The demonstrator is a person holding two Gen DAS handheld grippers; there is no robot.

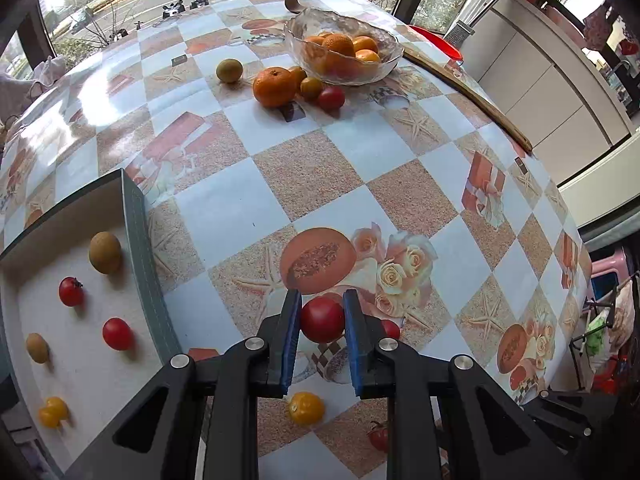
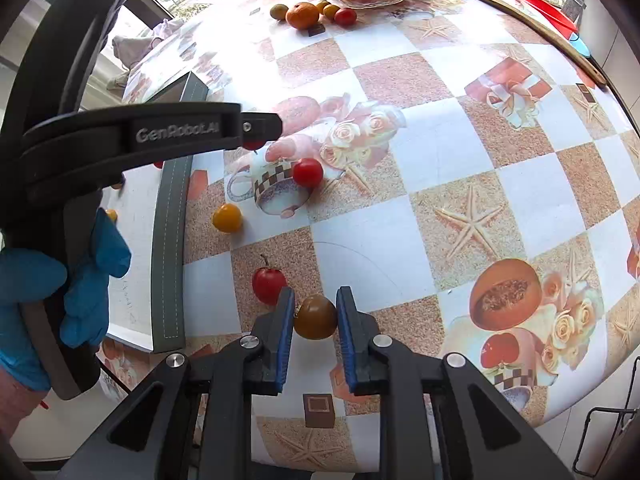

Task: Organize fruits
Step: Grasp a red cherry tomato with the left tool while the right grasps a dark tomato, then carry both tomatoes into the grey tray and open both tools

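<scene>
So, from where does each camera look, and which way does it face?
Left wrist: sits on the left gripper, looking down across the table; its fingers hold a red tomato.
Right wrist: sits on the right gripper, holding a brownish tomato; a blue-gloved hand shows.
Shared: glass bowl, tray, yellow tomato.

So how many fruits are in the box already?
5 showing in the box: two red tomatoes, two greenish-brown fruits, one yellow tomato near the bottom. More may hide off-frame.
</scene>
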